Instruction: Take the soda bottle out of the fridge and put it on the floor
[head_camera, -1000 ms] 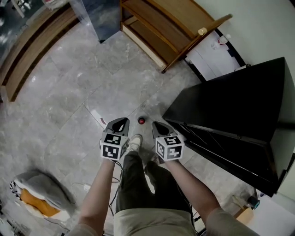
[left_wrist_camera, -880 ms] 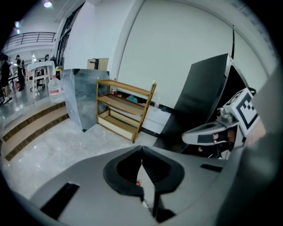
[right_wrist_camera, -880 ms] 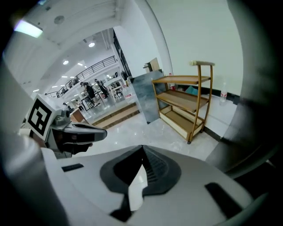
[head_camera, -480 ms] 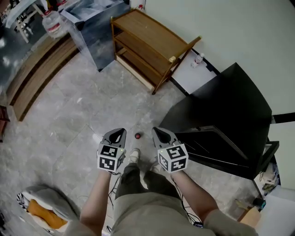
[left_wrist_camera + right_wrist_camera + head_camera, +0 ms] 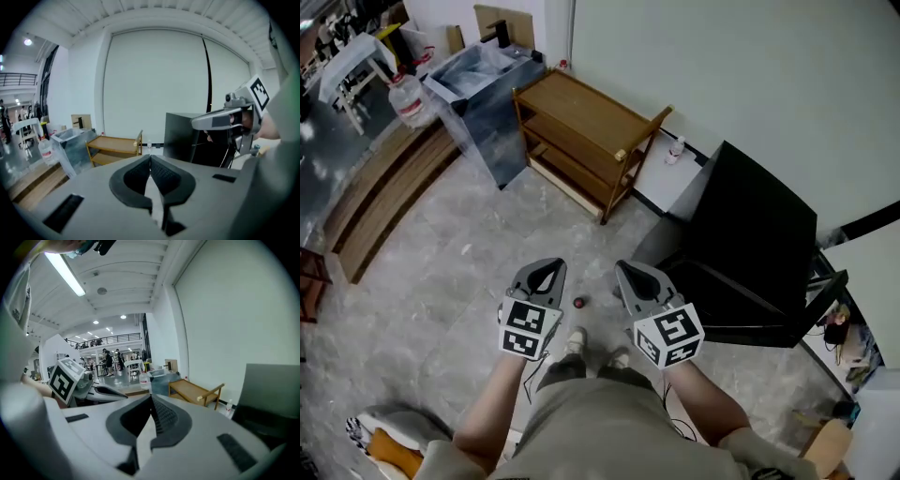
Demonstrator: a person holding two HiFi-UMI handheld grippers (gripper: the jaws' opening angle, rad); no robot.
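Soda bottle (image 5: 578, 303), a red-capped speck on grey stone floor (image 5: 441, 272), sits between left gripper (image 5: 549, 266) and right gripper (image 5: 624, 269), both pinched closed, empty.

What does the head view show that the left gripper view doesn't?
Only the head view: the floor at the person's feet, with a small red-topped object between the left gripper and right gripper. Only the left gripper view: the ceiling, and its own jaws shut with nothing between them. Both: the wooden cart, the black fridge and the right gripper.
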